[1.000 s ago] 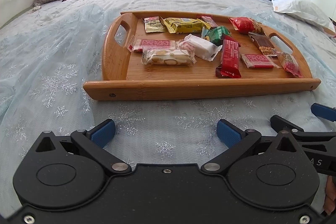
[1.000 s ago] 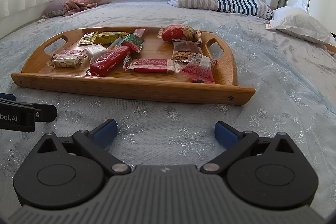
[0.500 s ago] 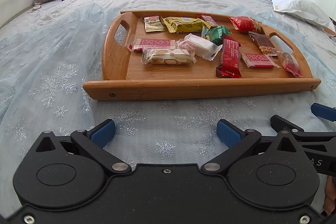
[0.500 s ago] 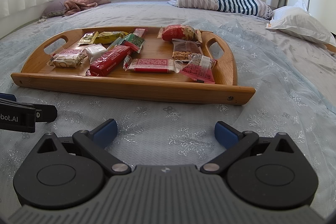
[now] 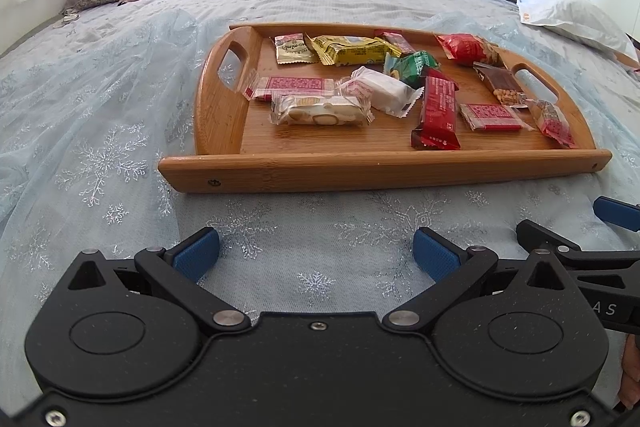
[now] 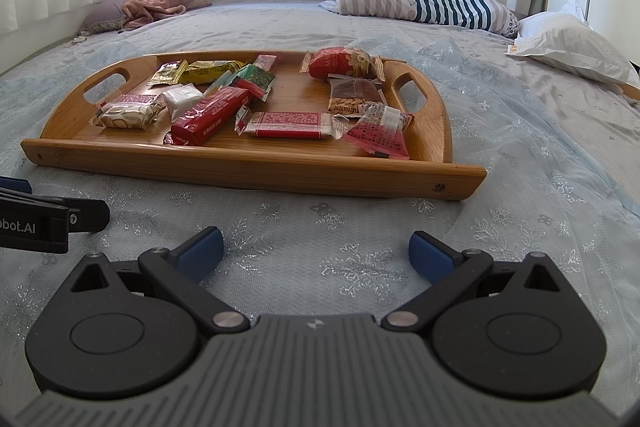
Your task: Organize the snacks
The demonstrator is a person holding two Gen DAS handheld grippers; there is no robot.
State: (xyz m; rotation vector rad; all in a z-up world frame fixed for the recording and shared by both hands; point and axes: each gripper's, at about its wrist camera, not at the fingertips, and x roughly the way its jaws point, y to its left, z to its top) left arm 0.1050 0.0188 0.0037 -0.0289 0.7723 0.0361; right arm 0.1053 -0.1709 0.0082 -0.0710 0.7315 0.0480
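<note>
- Right now my left gripper (image 5: pixel 316 251) sits low over the bedspread (image 5: pixel 100 131), fingers spread wide with nothing between them, aimed at the near rim of the wooden tray (image 5: pixel 360 169).
- Just beside it, my right gripper (image 6: pixel 315 249) is likewise spread and empty, so either one could take a packet.
- All the snacks lie inside the tray, none on the bedspread: a long red bar (image 5: pixel 438 113) near the front, a nougat-like clear pack (image 5: pixel 320 110) to its left, a white wrapped piece (image 5: pixel 380 90) between them, a yellow pack (image 5: pixel 352 50) at the back.
- Several packets overlap or lie askew, which I read as loose, unsorted placing, though the same scene would also fit snacks already gathered into the tray.
- Keeping both grippers back from the rim gives me a full view of the tray.
</note>
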